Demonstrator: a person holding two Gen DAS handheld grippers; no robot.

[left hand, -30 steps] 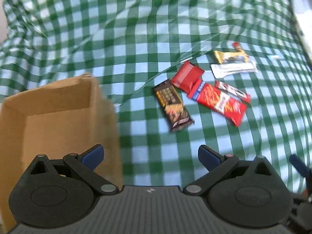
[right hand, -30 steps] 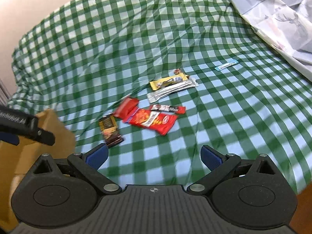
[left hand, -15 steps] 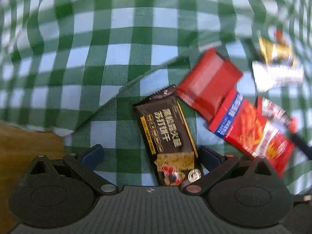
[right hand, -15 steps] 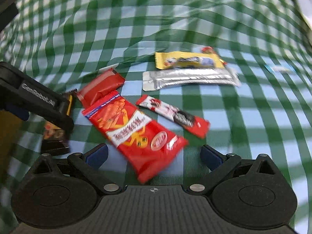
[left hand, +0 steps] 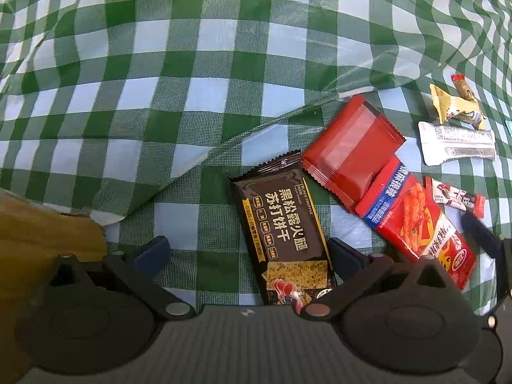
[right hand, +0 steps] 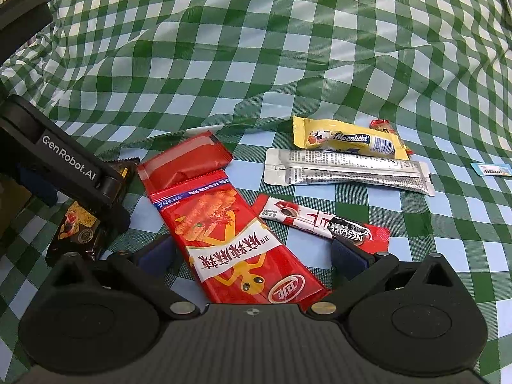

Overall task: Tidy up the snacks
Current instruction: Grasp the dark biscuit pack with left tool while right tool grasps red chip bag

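Observation:
Snacks lie on a green checked cloth (left hand: 179, 73). My left gripper (left hand: 246, 252) is open low over the dark brown cracker pack (left hand: 281, 224), whose near end lies between the fingers beside the right one. My right gripper (right hand: 252, 254) is open around the near end of the long red spicy-strip packet (right hand: 230, 233). A plain red pouch (left hand: 348, 147) (right hand: 182, 160) overlaps that packet's far end. Further right lie a red Nescafe stick (right hand: 323, 222), a silver sachet (right hand: 345, 174) and a yellow Alpenliebe candy roll (right hand: 345, 137). The left gripper's body (right hand: 70, 163) hides most of the cracker pack (right hand: 76, 227) in the right wrist view.
A cardboard box (left hand: 41, 240) stands at the left, close beside my left gripper. A small blue label (right hand: 491, 169) lies on the cloth at the far right. The cloth is creased, with a raised fold (left hand: 204, 156) just behind the snacks.
Both grippers have come down from high above the cloth to just over the snacks. The left one settled over the cracker pack, the right one over the long red packet.

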